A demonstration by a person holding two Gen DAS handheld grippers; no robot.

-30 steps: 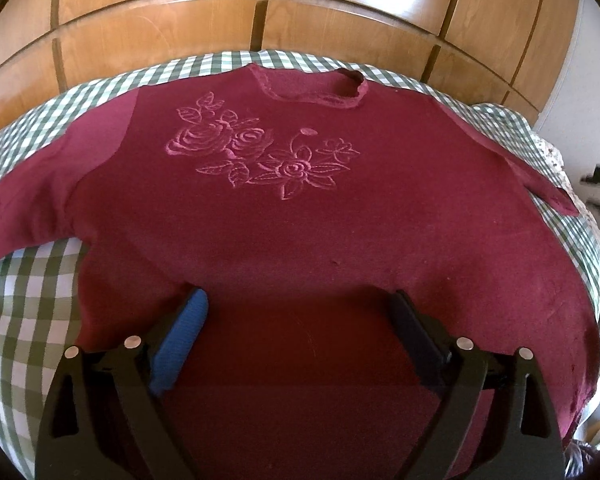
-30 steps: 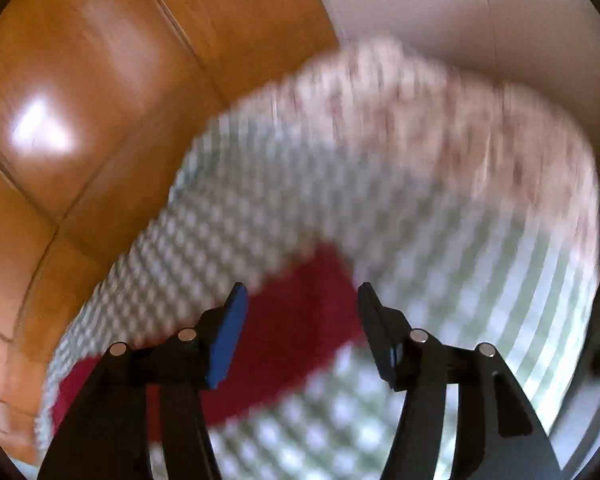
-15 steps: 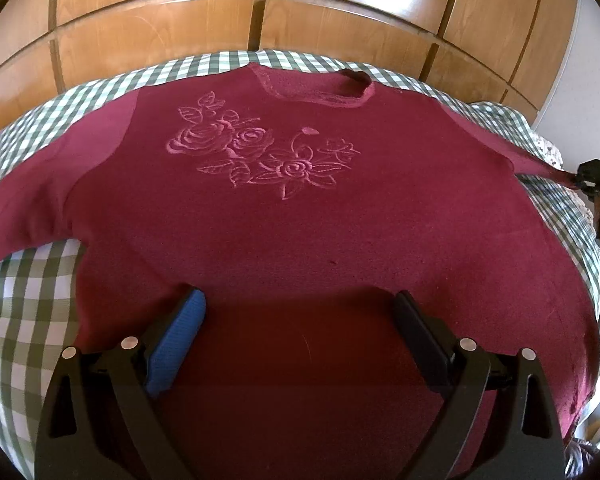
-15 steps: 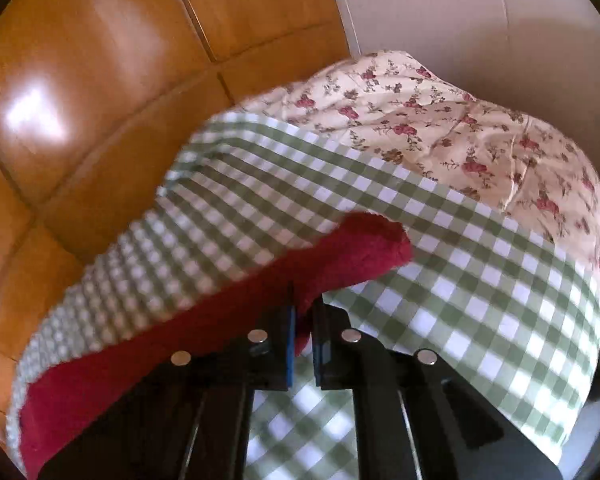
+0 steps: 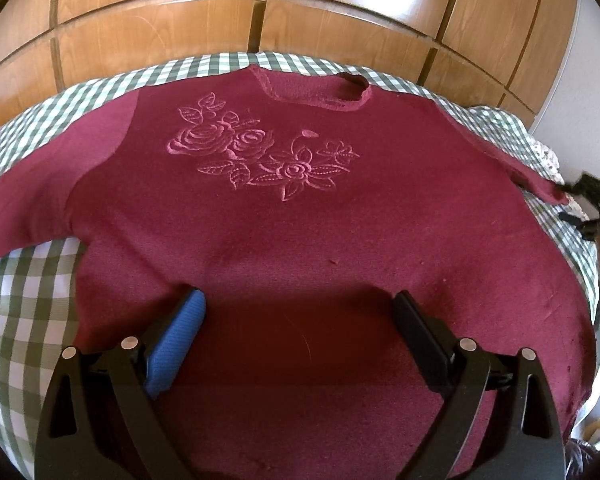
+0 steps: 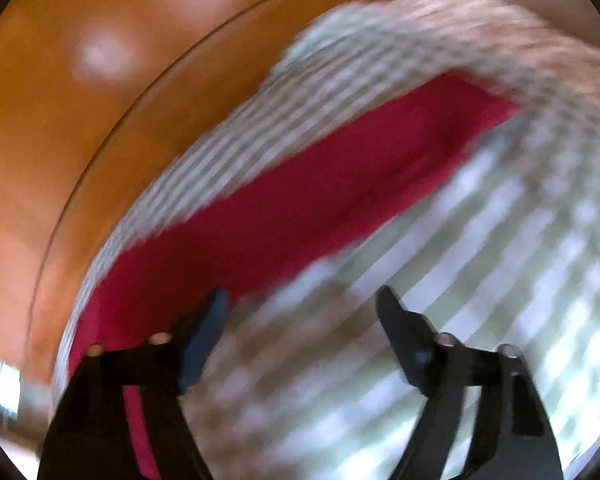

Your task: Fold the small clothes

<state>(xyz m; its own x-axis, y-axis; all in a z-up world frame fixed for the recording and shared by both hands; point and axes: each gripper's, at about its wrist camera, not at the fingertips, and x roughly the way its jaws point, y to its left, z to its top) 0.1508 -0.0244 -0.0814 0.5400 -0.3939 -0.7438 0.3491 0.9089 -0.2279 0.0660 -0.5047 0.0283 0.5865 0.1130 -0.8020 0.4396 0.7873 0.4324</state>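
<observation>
Checked cloth (image 5: 28, 320) — one maroon sweater (image 5: 300, 232), two sleeves spread.

Ahead of me a green-and-white checked cloth (image 5: 24, 320) covers the surface, with glossy wooden cabinet panels (image 5: 160, 36) behind it and a floral-print fabric (image 5: 546, 156) at its far right edge.

A home bedroom: checked bedspread (image 5: 24, 320) (floral sheet beneath), wooden wardrobe doors (image 5: 340, 20).

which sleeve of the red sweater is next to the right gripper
The straight sleeve, stretched over the checked cloth beside the open right gripper; the other sleeve curves away.
</observation>
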